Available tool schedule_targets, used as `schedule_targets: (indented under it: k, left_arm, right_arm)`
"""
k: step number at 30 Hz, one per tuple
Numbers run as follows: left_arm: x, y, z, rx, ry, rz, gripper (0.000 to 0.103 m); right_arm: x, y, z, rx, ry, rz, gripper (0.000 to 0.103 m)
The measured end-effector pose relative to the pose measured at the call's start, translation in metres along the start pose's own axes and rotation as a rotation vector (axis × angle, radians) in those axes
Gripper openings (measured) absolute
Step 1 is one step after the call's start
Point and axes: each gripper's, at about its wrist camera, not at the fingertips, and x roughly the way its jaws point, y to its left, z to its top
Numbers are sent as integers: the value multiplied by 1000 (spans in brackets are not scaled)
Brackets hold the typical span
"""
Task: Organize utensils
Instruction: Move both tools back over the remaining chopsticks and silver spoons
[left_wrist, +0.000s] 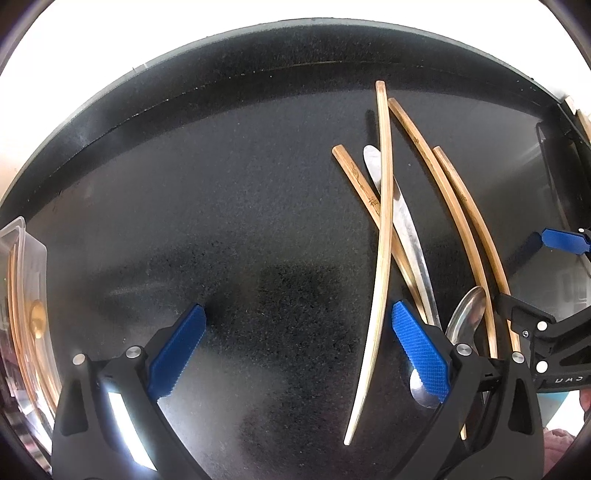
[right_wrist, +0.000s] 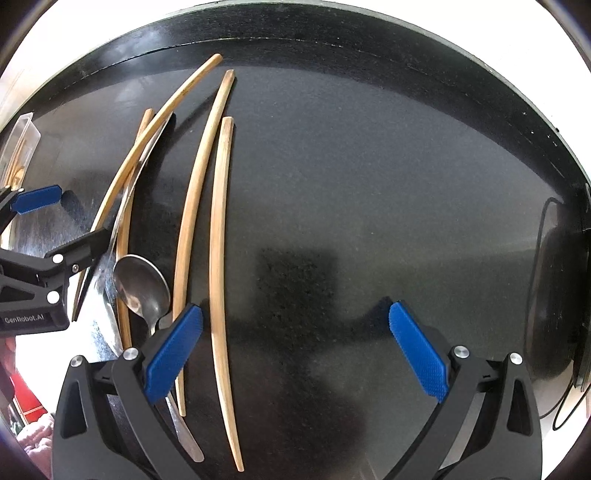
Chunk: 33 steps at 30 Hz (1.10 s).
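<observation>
A dark speckled countertop (left_wrist: 221, 206) fills both views, its back edge curving across the top of each frame. At the far left of the left wrist view stands a clear plastic container (left_wrist: 22, 266) that already seems to hold a few wooden pieces, though its contents are blurred. The left gripper (left_wrist: 299, 350) hangs low at the bottom of its frame, fingers spread wide and holding nothing; the right gripper (right_wrist: 295, 350) is likewise released and empty, with bare counter between its pads. The loose pile lies right of centre in the left view and left of centre in the right view: several bamboo chopsticks (left_wrist: 384, 229), some crossing one another, with a metal spoon (right_wrist: 142, 284) and what looks like a second metal piece (left_wrist: 402, 221) beneath them. One pale chopstick (left_wrist: 369, 350) runs between the left gripper's fingers, untouched. I judge the sorting part done, with a fresh pick about to begin. The next move calls for closing on that single chopstick without dragging its crossed neighbour, then carrying it to the container.
</observation>
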Motion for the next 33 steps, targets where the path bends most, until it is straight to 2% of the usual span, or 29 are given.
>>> schedule_targets:
  k: [6, 14, 19, 33]
  left_arm:
    - [1, 0, -2, 4, -9, 0, 98]
    - [1, -2, -2, -3, -11, 2, 98]
    - [1, -3, -2, -7, -17, 2, 98]
    - [0, -4, -5, 9, -27, -2, 98]
  right_arm:
    - [-4, 9, -4, 33, -3, -5, 98]
    - [-5, 10, -11, -36, -20, 5, 98]
    - [-8, 11, -16, -27, -32, 5, 98]
    - [-7, 6, -9, -26, -22, 6, 98]
